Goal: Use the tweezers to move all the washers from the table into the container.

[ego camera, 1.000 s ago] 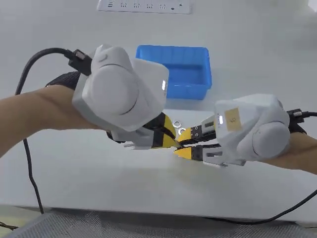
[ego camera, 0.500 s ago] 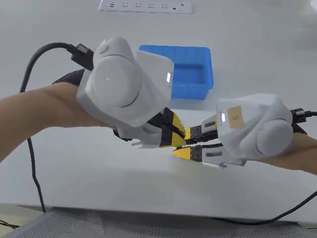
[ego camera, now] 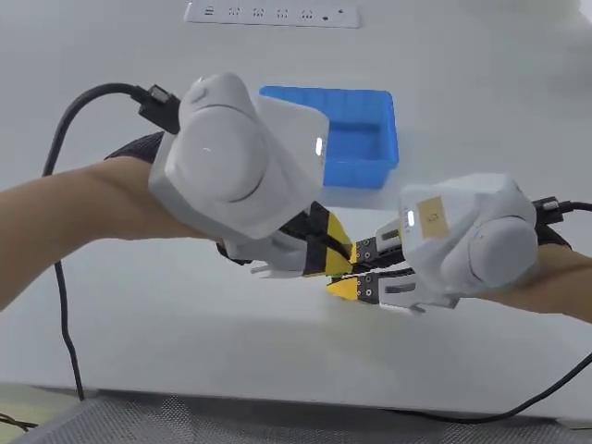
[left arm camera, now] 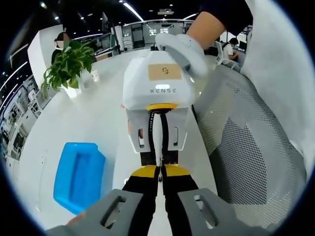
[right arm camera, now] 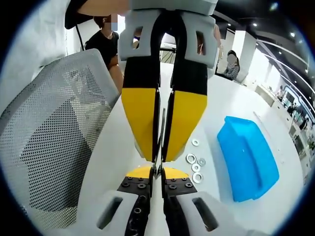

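Steel tweezers (left arm camera: 158,142) are running between the 2 grippers, which are meeting tip to tip over the middle of the white bench (ego camera: 185,324). The left gripper (ego camera: 335,261) is pinching one end with its jaws drawn almost together. The right gripper (ego camera: 350,280) is clamping the other end, its jaws closed on the shank.

Compared with 1 second ago, the left gripper is sitting further over the right one's tips. It is now covering the 2 washers that were showing in the head view. This reads as a regrip or handover of the tool, so no washer is being carried yet.

The right gripper view is showing what the head view is hiding. About 5 washers (right arm camera: 192,158) are lying loose on the bench, just beside the blue container (right arm camera: 246,157), which is standing toward the far edge. No washer is showing in the part of its inside that the head view is catching.
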Demonstrator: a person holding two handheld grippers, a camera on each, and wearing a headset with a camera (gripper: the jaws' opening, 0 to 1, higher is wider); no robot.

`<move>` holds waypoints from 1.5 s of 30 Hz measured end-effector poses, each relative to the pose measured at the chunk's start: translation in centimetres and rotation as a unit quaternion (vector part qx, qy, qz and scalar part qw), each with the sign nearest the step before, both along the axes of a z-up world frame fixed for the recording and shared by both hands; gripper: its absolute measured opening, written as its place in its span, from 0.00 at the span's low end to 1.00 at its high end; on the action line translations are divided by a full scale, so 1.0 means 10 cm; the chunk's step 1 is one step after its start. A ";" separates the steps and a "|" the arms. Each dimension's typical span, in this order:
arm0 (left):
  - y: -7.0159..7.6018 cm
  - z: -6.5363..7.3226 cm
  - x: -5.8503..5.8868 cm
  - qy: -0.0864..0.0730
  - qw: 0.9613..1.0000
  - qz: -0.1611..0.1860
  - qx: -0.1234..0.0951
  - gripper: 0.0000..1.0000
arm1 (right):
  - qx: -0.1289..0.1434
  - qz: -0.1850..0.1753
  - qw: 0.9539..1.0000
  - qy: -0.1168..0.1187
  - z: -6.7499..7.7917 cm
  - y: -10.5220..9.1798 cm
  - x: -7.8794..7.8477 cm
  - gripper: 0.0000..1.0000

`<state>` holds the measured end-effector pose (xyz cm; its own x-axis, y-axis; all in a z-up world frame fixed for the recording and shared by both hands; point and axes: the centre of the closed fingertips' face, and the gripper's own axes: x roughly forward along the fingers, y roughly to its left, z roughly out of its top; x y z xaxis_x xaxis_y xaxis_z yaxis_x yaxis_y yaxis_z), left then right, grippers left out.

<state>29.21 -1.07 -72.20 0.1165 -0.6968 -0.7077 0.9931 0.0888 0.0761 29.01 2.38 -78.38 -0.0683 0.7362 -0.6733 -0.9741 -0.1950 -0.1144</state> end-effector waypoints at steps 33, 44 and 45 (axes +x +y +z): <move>0.15 0.13 0.07 -0.008 0.998 0.028 -0.055 0.07 | 0.033 -0.017 0.999 -0.015 0.10 0.17 0.10 0.09; 0.42 0.19 0.26 -0.018 0.997 0.050 -0.058 0.07 | 0.044 -0.022 0.998 -0.039 0.15 0.35 0.29 0.19; 0.42 0.20 0.26 -0.017 0.997 0.051 -0.061 0.07 | 0.044 -0.025 0.998 -0.041 0.15 0.34 0.30 0.21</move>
<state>31.86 3.16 -70.24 0.2143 -0.7600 -0.6136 0.9753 0.2006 0.0922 32.06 5.81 -76.90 0.0231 0.7941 -0.6073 -0.9690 -0.1317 -0.2090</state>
